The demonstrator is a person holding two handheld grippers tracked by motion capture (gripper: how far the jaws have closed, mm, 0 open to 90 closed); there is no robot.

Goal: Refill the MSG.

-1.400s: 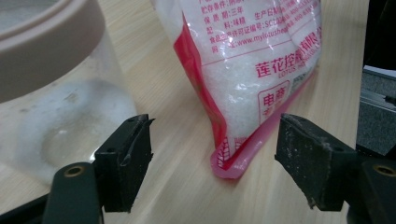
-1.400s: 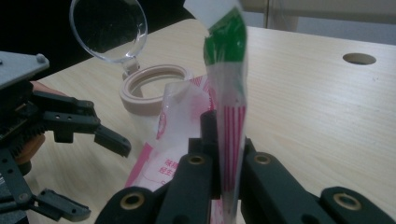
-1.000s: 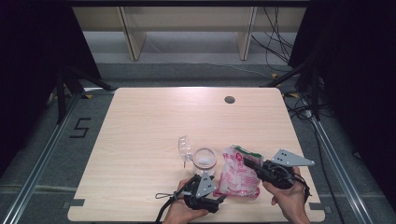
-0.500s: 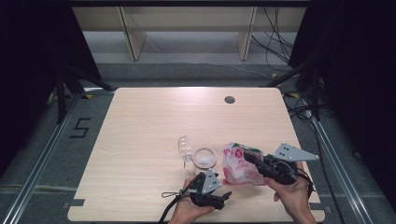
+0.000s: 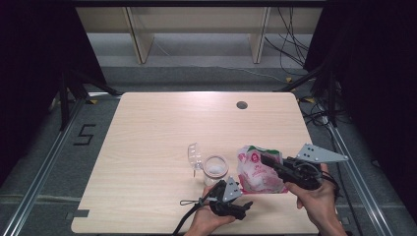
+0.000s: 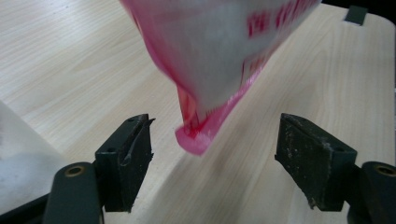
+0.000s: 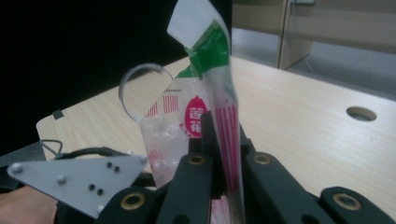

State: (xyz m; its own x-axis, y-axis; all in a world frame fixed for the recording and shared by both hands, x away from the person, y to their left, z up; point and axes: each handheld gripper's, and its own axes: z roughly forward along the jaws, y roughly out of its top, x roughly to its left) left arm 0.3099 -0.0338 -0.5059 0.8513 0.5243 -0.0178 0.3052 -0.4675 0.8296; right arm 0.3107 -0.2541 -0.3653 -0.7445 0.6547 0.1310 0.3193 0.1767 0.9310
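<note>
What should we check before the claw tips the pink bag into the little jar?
1. Right claw pinching the bag: ok, shut on its upper part.
2. Left claw free: ok, open, bag's bottom corner hangs between its jaws without touching.
3. Jar uncovered: ok, clear lid stands beside it.
4. Bag over the jar: not ok, it is beside it.
5. Bag top cut open: cannot tell.

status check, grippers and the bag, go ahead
Right gripper shut on pink-and-white bag, lifted off table. Left gripper open under bag's bottom corner, not touching. Open clear jar just left of bag, lid beside it.
</note>
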